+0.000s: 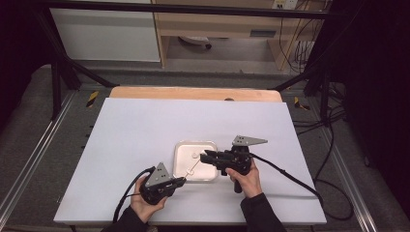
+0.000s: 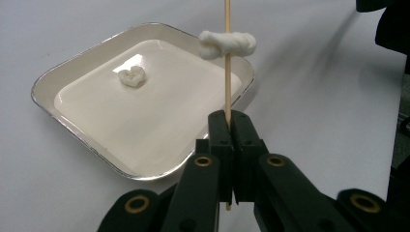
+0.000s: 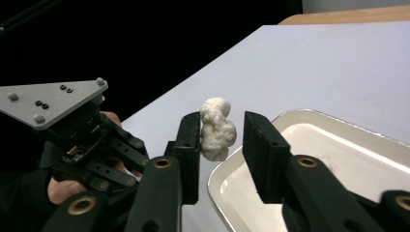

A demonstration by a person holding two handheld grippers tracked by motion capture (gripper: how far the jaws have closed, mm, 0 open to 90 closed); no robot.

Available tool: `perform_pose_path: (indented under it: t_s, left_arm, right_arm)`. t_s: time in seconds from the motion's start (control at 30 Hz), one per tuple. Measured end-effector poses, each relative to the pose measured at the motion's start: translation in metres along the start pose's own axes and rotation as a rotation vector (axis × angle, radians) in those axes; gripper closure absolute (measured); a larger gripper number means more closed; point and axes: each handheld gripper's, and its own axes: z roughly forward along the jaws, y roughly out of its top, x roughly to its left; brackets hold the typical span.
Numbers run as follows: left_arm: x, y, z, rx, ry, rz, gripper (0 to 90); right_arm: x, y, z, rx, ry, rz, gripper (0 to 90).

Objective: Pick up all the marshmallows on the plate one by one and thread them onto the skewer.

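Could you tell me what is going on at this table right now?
A person is threading white, dough-like lumps onto a thin wooden skewer. The left gripper is shut on the skewer's lower end, holding it over a white tray. One white lump is already on the skewer. The right gripper has its jaws either side of that lump; one seems to touch it, with a gap at the other. A second lump lies in the tray.

White dough lump [image 2: 227,44] threaded on upright wooden skewer [image 2: 226,82].
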Motion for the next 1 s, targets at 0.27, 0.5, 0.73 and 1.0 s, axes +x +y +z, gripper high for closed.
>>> perform_pose_path:
  t_s: [0.27, 0.5, 0.73, 1.0]
  left_arm:
    - [0.002, 0.000, 0.001, 0.006, -0.003, -0.013, 88.9]
    - [0.001, -0.001, 0.002, 0.016, -0.011, -0.003, 88.9]
    - [-0.001, 0.000, 0.000, -0.006, -0.024, 0.009, 88.8]
    - [-0.001, 0.001, -0.001, -0.017, -0.023, 0.015, 88.8]
  right_arm:
    - [0.002, 0.007, -0.008, -0.067, -0.024, -0.028, 60.3]
    - [0.001, 0.005, -0.005, -0.056, -0.028, -0.038, 78.5]
    - [-0.002, 0.007, -0.005, -0.045, -0.011, -0.016, 80.5]
    - [-0.004, 0.009, -0.011, -0.059, -0.003, 0.003, 82.1]
